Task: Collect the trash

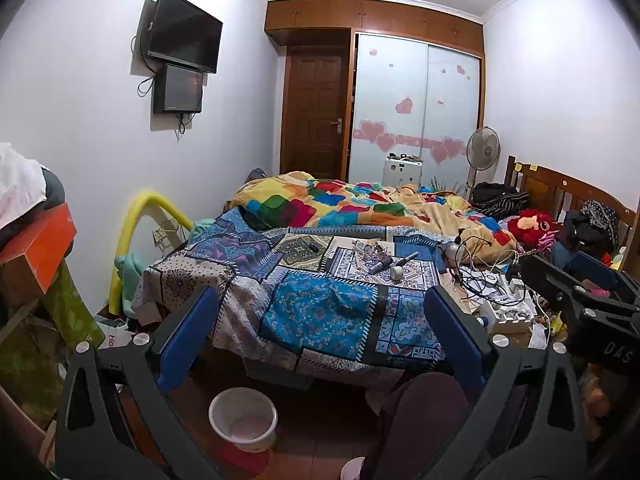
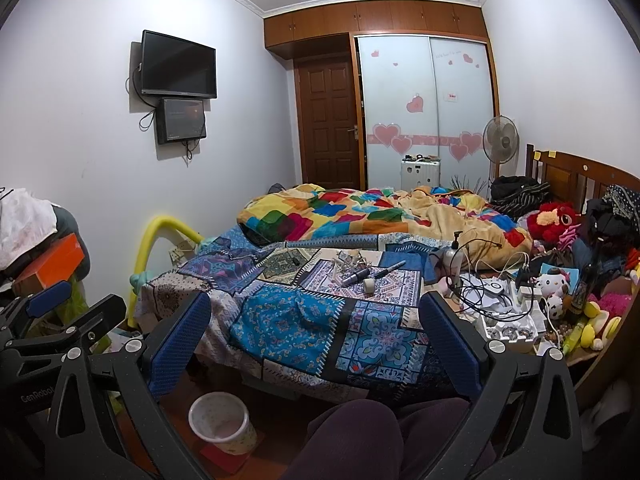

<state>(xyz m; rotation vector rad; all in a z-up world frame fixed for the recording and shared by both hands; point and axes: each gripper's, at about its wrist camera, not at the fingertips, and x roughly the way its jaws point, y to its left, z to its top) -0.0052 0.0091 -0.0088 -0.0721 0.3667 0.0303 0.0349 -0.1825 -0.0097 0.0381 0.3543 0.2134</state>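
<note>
Both tools are held back from the bed, above the person's knees. Left gripper (image 1: 320, 312): jaws spread wide, nothing between the blue pads. Right gripper (image 2: 316, 316): likewise released and empty.

Task items: a small heap of crumpled pale paper scraps (image 2: 347, 261) lies on the blue patchwork bedspread (image 2: 288, 320), far of centre, touching or just beside a dark cylindrical tube (image 2: 357, 277), a white tape roll (image 2: 369, 285) and a black marker pen (image 2: 390, 269). The white plastic waste bin (image 2: 220, 424) stands on the floor, near left, below the bed edge.

Risks, judged:
- Scraps sit tight against non-trash; a wide grasp could sweep up the tape or pen.
- The tangle of black and white cables (image 2: 486, 292) to the right could snag a pad.
- The bin is low and off to the left; a drop from bed height may miss.
- Light paper may slip from the pads.
</note>
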